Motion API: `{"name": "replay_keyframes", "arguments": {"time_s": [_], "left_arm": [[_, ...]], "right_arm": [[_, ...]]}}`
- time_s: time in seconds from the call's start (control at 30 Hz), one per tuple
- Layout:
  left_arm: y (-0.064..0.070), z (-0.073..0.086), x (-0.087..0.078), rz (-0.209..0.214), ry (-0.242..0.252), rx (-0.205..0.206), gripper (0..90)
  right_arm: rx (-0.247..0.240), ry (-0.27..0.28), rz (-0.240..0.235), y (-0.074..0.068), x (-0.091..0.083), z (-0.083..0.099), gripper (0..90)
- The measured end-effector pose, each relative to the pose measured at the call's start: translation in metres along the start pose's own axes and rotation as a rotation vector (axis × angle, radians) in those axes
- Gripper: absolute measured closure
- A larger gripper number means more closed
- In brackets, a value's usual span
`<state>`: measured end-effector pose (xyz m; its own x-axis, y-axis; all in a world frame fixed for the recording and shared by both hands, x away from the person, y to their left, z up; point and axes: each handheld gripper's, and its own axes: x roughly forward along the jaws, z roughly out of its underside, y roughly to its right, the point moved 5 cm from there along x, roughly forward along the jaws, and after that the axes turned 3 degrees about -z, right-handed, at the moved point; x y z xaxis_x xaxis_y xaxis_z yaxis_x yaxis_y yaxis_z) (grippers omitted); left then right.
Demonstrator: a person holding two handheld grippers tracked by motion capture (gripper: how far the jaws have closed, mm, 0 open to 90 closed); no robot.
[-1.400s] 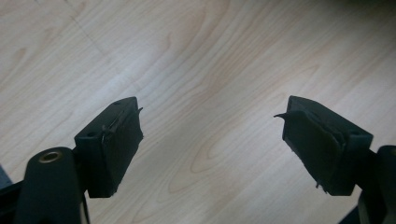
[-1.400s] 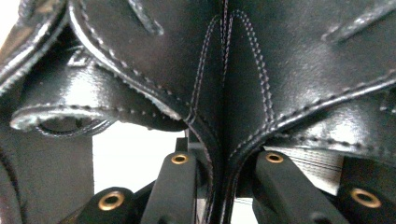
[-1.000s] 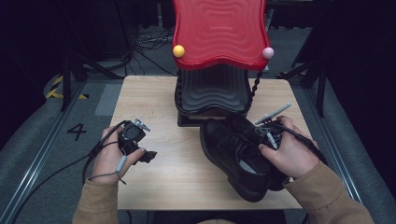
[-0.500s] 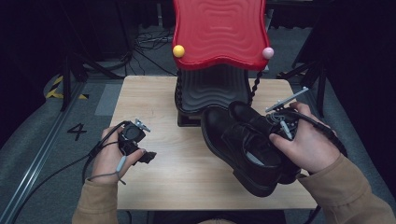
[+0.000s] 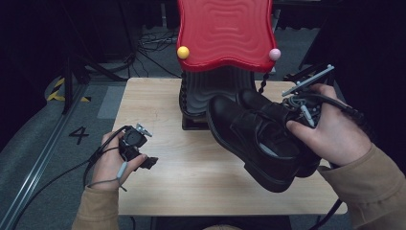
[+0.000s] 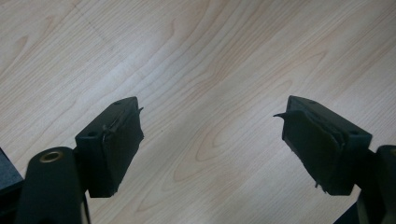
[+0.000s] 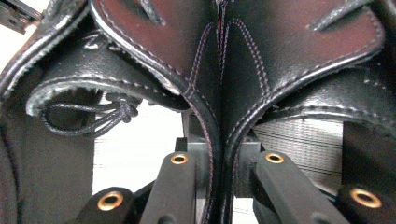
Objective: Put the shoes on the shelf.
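2 black shoes, held side by side & up off the worktop, toes toward the rack, heels near the person's right hand. 2 hand-held grippers, 1 per hand. The right hand-held gripper is closed on the shoes: in the right gripper view its jaws pinch the 2 inner walls of the shoes together, right where they meet. A black lace knot shows inside 1 shoe. The left hand-held gripper rests low on the worktop at the left, well apart from the shoes; its jaws stand wide open w/ nothing between them, just bare wood in the left gripper view. 1 worktop, light wood, w/ bare space in the middle. At its back edge is 1 rack w/ a wavy red top & dark wavy shelves under it. 2 small balls on the red top: 1 yellow, 1 pink. Room is dark; grey floor at the left w/ a painted 4 & cables farther back. Can't tell if anything sits on the rack shelves.
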<state>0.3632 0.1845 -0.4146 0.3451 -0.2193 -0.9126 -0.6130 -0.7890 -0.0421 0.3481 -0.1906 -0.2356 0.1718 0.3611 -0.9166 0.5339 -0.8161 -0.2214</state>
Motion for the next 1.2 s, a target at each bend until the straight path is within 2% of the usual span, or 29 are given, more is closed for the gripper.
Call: {"name": "replay_keyframes", "arguments": {"time_s": [0.43,0.87,0.97,1.2], "left_arm": [[-0.003,0.012,-0.003,-0.006,-0.001,-0.023,21.0],[-0.004,0.009,-0.002,0.01,0.005,-0.023,21.0],[-0.005,0.007,-0.002,0.017,0.01,-0.022,21.0],[-0.008,0.004,-0.002,0.018,0.012,-0.02,20.9]], "right_arm": [[-0.034,0.002,-0.019,-0.014,-0.056,-0.023,81.8],[-0.032,0.01,-0.029,-0.029,-0.093,-0.047,81.8],[-0.026,0.021,-0.015,-0.033,-0.102,-0.055,81.7],[0.015,0.042,0.019,-0.036,-0.115,-0.089,81.8]]}}
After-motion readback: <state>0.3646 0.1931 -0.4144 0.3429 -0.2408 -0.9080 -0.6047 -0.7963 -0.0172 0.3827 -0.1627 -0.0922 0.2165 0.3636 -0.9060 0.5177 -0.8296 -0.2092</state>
